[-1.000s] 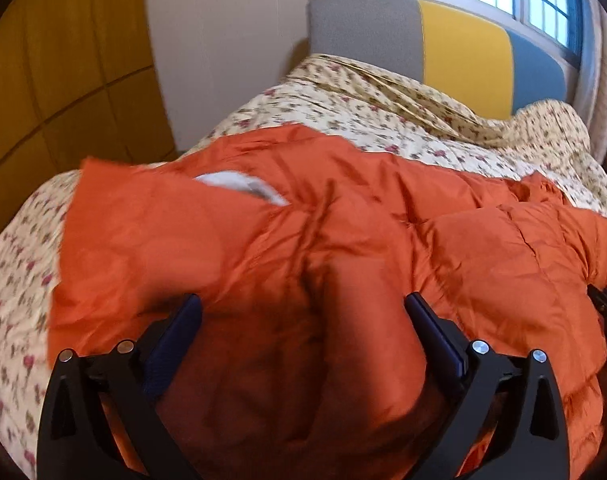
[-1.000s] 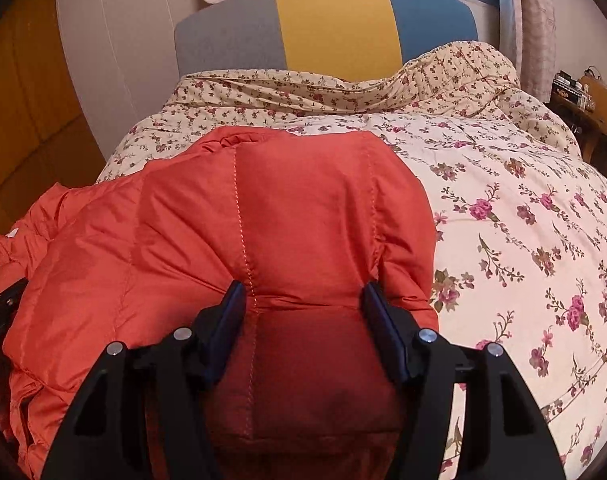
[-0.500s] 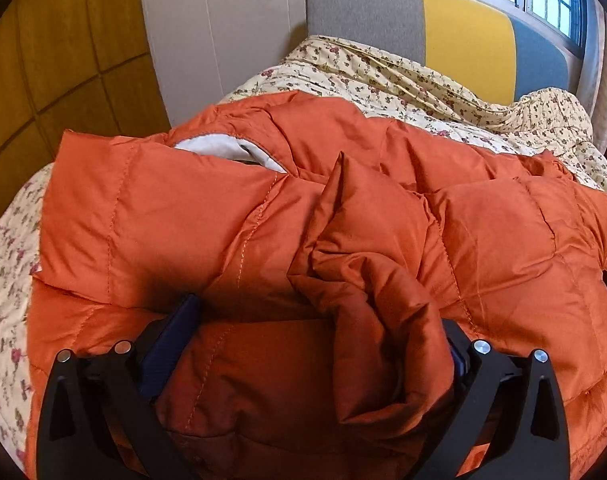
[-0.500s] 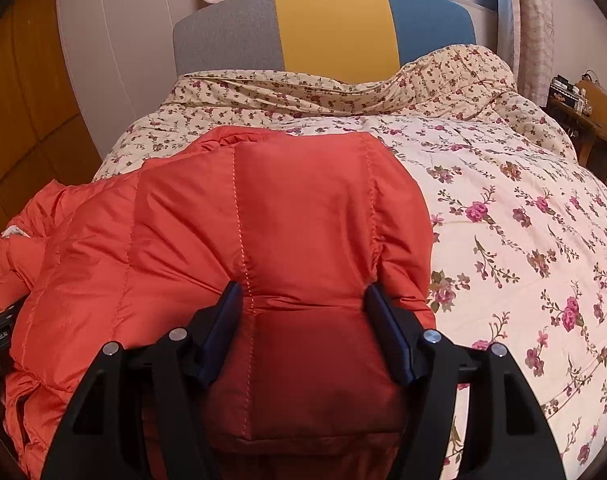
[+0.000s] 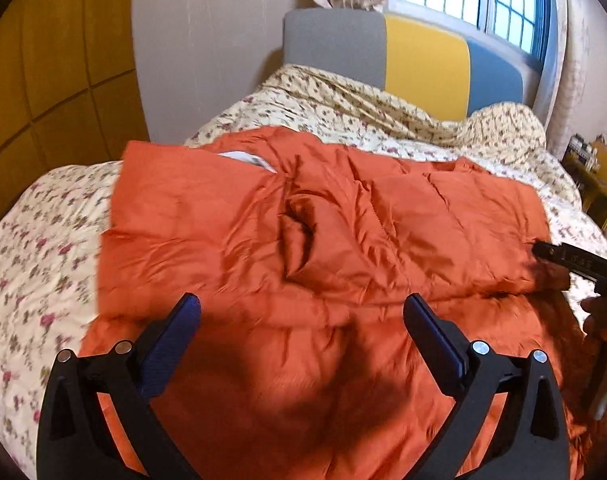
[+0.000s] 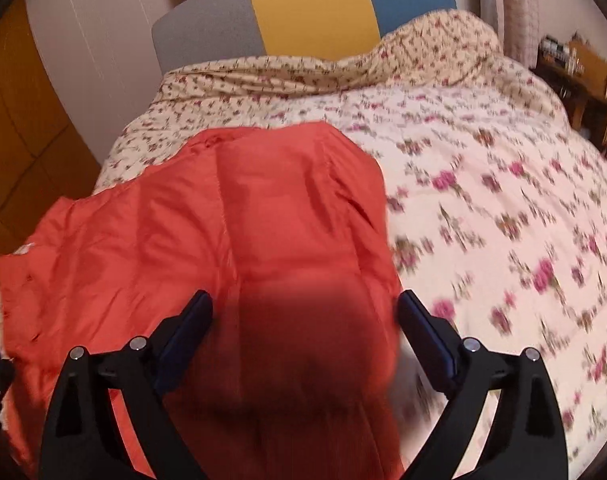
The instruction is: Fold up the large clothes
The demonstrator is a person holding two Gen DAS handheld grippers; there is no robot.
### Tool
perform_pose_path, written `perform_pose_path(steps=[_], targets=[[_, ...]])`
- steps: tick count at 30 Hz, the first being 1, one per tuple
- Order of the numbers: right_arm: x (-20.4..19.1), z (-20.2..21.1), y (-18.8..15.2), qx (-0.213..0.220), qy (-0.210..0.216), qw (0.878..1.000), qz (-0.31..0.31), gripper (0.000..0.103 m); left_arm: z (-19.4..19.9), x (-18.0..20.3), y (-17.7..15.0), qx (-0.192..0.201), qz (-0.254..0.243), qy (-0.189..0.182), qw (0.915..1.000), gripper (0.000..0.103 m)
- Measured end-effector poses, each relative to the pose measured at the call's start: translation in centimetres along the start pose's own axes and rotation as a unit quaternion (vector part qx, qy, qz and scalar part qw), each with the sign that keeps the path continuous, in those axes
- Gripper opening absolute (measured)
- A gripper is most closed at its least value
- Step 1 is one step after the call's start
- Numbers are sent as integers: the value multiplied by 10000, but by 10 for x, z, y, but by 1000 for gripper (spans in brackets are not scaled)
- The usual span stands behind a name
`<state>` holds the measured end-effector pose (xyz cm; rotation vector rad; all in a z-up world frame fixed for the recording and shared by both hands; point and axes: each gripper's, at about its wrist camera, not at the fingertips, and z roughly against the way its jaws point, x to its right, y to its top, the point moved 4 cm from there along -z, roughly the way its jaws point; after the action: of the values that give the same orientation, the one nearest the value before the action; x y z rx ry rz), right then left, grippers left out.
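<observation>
My left gripper (image 5: 301, 312) is spread wide over the orange jacket (image 5: 323, 232), nothing pinched. My right gripper (image 6: 303, 308) is also released, fingers either side of the jacket's right end. Jacket lies flat across the floral duvet (image 6: 483, 208), near the headboard (image 5: 383, 52).

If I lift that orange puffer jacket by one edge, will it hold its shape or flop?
The orange puffer jacket will probably flop: it already lies creased and bunched on the floral bedspread. Its quilted padding suggests lightness for its bulk; the shiny fabric may slip.
</observation>
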<state>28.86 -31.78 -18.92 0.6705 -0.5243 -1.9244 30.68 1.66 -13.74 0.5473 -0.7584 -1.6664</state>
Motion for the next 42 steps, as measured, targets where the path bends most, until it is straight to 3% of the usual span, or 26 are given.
perform_pose_path(steps=[5, 11, 21, 32, 33, 36, 38, 40, 42], targets=[[16, 47, -26, -174, 140, 9997, 66, 85, 32, -23, -20, 130, 267, -108, 9995, 100], [46, 100, -69, -97, 199, 9992, 318, 67, 69, -56, -51, 221, 192, 438, 9986, 100], [88, 157, -154, -364, 549, 9977, 141, 66, 115, -113, -102, 261, 318, 926, 9948, 100], [77, 172, -218, -922, 1035, 9893, 447, 65, 122, -121, -161, -159, 792, 161, 9966, 95], [76, 170, -222, -934, 1026, 9893, 460, 58, 120, -119, -164, -167, 772, 112, 9968, 95], [70, 168, -226, -900, 1183, 9880, 424, 36, 119, -111, -167, -191, 770, 96, 9968, 74], [67, 172, -224, -832, 1286, 9870, 477, 25, 122, -104, -166, -167, 708, 104, 9973, 48], [66, 180, -220, -702, 1427, 9859, 524, 21, 128, -96, -163, -93, 589, 140, 9981, 30], [65, 189, -216, -556, 1524, 9844, 679, 18, 136, -91, -160, -15, 532, 48, 9986, 22]])
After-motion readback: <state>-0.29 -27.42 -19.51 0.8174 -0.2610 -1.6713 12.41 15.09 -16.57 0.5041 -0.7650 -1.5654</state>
